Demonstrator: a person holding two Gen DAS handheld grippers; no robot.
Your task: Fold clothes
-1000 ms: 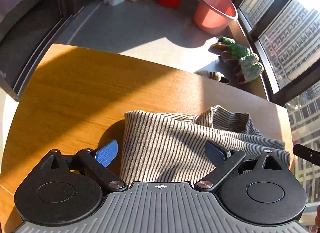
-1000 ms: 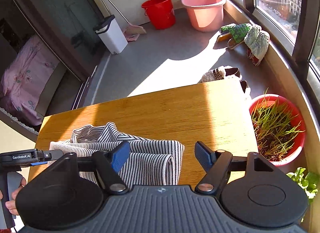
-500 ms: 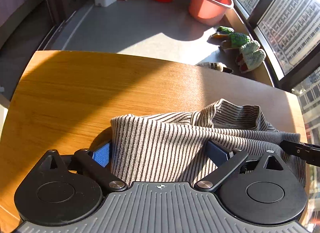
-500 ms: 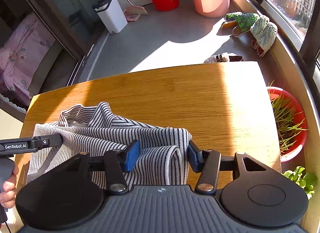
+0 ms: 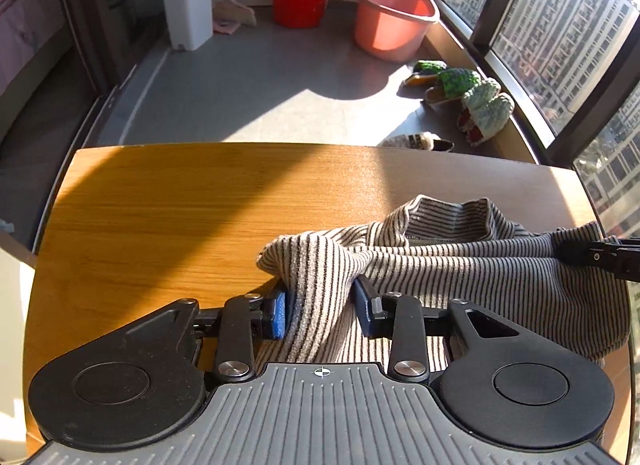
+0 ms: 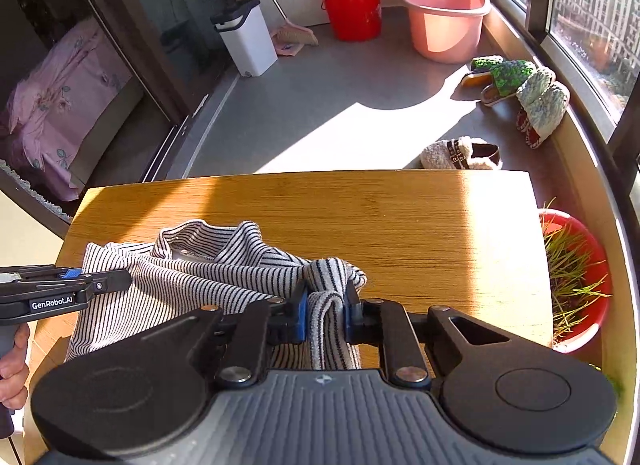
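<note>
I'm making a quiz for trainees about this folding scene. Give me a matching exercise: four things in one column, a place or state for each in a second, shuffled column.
Things:
1. striped shirt
2. pink basin
3. grass pot
4. white bin

Places or states:
A. on the floor right of the table
B. beside the red bucket, by the window
C. pinched at both ends by tongs
D. standing by the broom

Pairs: 1-C, 2-B, 3-A, 4-D
</note>
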